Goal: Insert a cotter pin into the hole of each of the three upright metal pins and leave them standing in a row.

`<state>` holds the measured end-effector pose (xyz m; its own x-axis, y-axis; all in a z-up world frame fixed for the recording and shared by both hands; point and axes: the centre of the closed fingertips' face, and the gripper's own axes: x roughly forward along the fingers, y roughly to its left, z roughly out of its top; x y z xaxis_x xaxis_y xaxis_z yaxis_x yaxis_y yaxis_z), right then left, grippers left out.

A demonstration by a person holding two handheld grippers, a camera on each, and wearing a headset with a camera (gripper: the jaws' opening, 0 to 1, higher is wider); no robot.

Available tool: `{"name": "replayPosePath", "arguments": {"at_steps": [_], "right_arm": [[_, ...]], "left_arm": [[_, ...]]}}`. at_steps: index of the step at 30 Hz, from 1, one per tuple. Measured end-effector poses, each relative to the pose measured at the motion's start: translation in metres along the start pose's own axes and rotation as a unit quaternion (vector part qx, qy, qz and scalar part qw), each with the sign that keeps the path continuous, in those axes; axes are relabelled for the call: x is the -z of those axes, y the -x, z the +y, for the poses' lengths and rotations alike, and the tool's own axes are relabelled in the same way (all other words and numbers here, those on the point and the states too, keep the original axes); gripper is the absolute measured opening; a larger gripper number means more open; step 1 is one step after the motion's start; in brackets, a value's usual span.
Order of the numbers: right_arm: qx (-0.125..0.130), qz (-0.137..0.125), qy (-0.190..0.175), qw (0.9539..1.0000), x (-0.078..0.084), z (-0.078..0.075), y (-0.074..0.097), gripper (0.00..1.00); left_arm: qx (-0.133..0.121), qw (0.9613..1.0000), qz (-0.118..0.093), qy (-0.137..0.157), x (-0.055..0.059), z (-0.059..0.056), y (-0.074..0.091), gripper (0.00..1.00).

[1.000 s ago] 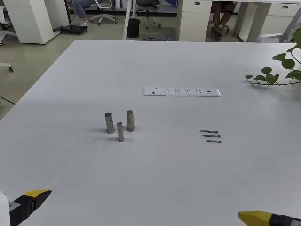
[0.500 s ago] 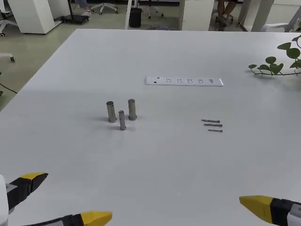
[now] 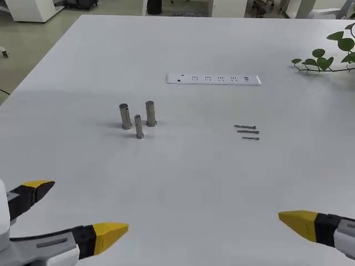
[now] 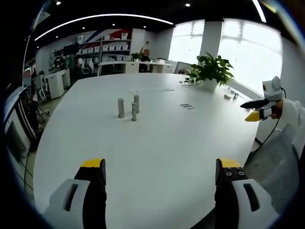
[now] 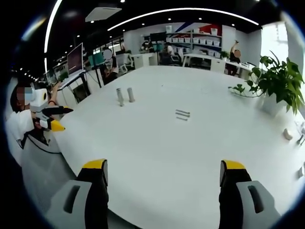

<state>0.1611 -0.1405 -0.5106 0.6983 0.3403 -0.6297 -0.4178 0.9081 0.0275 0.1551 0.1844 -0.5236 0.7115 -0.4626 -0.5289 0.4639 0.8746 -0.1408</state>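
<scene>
White office workbench, power strip lying across its far middle. Three upright metal pins cluster front-left of the strip. Three cotter pins lie front-right of it, well apart from the metal pins. Left gripper and right gripper hover at the near edge, jaws spread wide, holding nothing.

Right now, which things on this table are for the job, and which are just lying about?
For the job: upright metal pins, cotter pins, left claw, right claw (both open).
Just lying about: power strip, leafy plant.
</scene>
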Motion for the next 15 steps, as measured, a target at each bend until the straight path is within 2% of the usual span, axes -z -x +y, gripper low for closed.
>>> {"name": "replayPosePath", "arguments": {"at_steps": [3, 8, 15], "right_arm": [[-0.002, -0.001, 0.007, 1.0, -0.002, 0.001, -0.001, 0.95], [0.005, -0.013, -0.006, 0.9999, -0.006, -0.002, -0.003, 0.95], [0.014, -0.01, -0.014, 0.9998, -0.002, -0.003, -0.005, 0.95]], "left_arm": [[-0.004, 1.0, -0.004, -0.007, -0.008, 0.007, -0.005, 0.93], [0.001, 0.9996, -0.019, -0.02, -0.029, 0.015, -0.02, 0.89], [0.025, 0.9969, -0.017, -0.072, -0.053, 0.021, -0.046, 0.83]]}}
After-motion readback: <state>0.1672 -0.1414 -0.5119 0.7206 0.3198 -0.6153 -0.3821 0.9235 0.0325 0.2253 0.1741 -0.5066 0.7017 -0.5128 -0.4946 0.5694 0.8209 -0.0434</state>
